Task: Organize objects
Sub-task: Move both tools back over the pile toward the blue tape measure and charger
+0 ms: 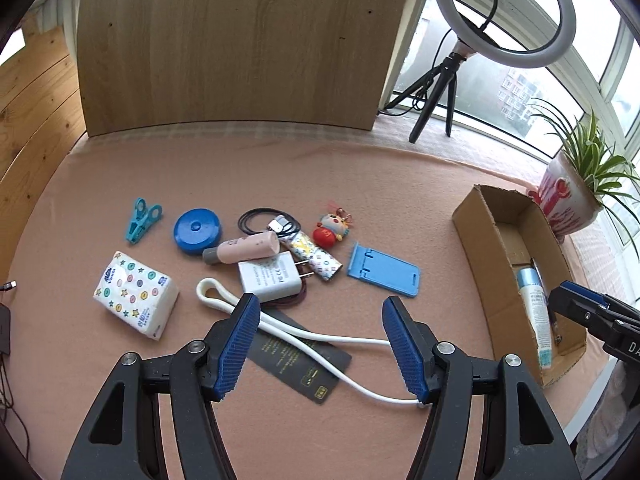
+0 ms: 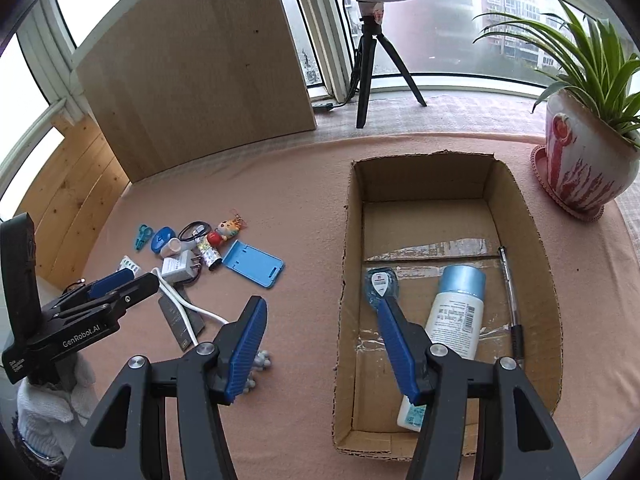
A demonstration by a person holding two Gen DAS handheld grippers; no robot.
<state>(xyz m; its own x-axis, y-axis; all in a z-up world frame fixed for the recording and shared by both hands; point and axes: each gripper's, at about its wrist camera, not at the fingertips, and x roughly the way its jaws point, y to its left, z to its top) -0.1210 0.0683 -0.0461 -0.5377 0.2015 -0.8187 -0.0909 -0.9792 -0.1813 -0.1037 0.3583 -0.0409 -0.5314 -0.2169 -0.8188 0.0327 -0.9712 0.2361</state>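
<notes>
My left hand-held gripper (image 1: 320, 344) hangs over the pink desk (image 1: 360, 184), jaws apart and gripping nothing, with a white cable (image 1: 320, 334) lying on the cloth beneath them. Just beyond sits the clutter: a white charger (image 1: 272, 278), a pink tube (image 1: 248, 249), a blue round case (image 1: 197, 231), a tissue pack (image 1: 136, 294), a blue clip (image 1: 142, 220) far left and a blue phone stand (image 1: 384, 272) to the right. My right hand-held gripper (image 2: 324, 340) is also open and empty, straddling the near left wall of the cardboard box (image 2: 536, 240). Inside the box lie a white bottle (image 2: 456, 312) with a blue cap, a pen (image 2: 508, 280) along the right wall, and a small blue packet (image 2: 382, 284).
</notes>
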